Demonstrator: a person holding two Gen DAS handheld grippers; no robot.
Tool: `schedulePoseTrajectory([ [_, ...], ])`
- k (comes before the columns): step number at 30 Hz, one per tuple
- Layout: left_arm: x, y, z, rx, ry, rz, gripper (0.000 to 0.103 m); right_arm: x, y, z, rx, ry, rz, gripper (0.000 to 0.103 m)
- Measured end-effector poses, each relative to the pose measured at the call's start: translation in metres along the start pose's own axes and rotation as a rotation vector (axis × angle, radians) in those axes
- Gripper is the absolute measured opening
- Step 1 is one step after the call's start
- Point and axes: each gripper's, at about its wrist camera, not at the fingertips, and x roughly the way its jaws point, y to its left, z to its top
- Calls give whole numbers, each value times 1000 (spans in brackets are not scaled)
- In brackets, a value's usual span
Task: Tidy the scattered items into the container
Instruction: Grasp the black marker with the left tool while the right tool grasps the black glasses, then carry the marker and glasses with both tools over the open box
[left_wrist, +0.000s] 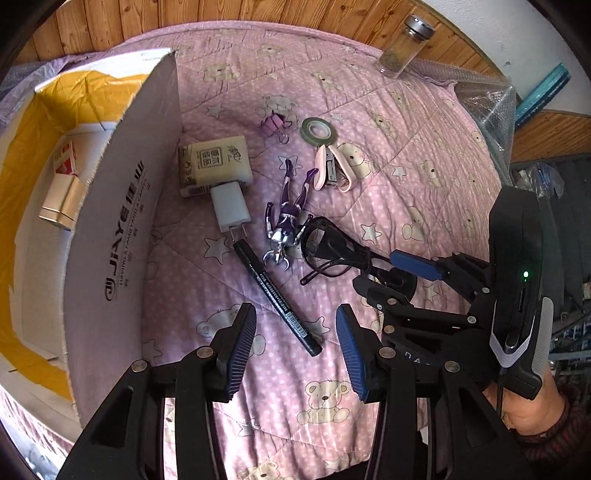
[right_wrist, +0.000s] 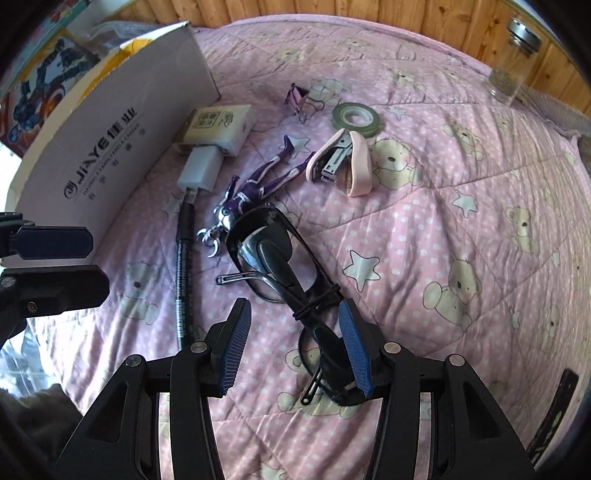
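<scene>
My left gripper (left_wrist: 295, 347) is open low over the pink quilt, and the near end of a black marker (left_wrist: 280, 299) lies between its fingers. My right gripper (right_wrist: 295, 347) is open too, straddling the near end of black folded glasses (right_wrist: 280, 258) bound with a cord; the right pad (right_wrist: 354, 347) sits against them. The white cardboard box (left_wrist: 122, 221) with a yellow liner stands at the left. A tissue pack (left_wrist: 214, 166), white charger (left_wrist: 231, 208), purple figure keychain (left_wrist: 288, 218), pink stapler (left_wrist: 332, 168), green tape roll (left_wrist: 317, 129) and purple binder clip (left_wrist: 275, 123) lie scattered.
A small red-and-white carton (left_wrist: 66, 162) and a silver tin (left_wrist: 62, 206) lie inside the box. A glass jar (left_wrist: 404, 46) with a metal lid stands at the quilt's far edge by the wooden wall. Bubble wrap (left_wrist: 487, 107) hangs at the right.
</scene>
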Motion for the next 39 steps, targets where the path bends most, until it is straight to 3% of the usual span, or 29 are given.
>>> schedulePoseTrajectory([
  [4,31,5,2,-28,27,15,47,19,-9,1,-1,-12,-6,49],
  [7,51,9,2,-39,38,41,47,13,-31,0,137,-15,45,21],
  [11,73,15,3,-75,39,46,47,4,-58,-12,335,4,122,20],
  [13,84,15,1,-87,37,45,47,2,-61,-15,367,8,146,21],
  [15,84,7,-1,-46,-7,46,54,3,-62,-14,369,7,151,27],
  [17,85,-1,-5,18,-34,101,50,3,-62,-10,353,-13,152,27],
  [19,83,-4,-10,74,-59,150,33,4,-59,-6,315,-30,145,26],
  [20,81,-1,-12,76,-66,143,30,3,-58,-5,301,-33,139,26],
  [22,75,10,-14,44,-63,104,14,3,-59,-14,313,-29,144,20],
  [31,29,15,-19,31,-99,-1,14,-20,-60,-35,395,-20,195,15],
  [39,-1,12,-18,66,-111,-47,14,-36,-55,-36,456,-46,243,14],
])
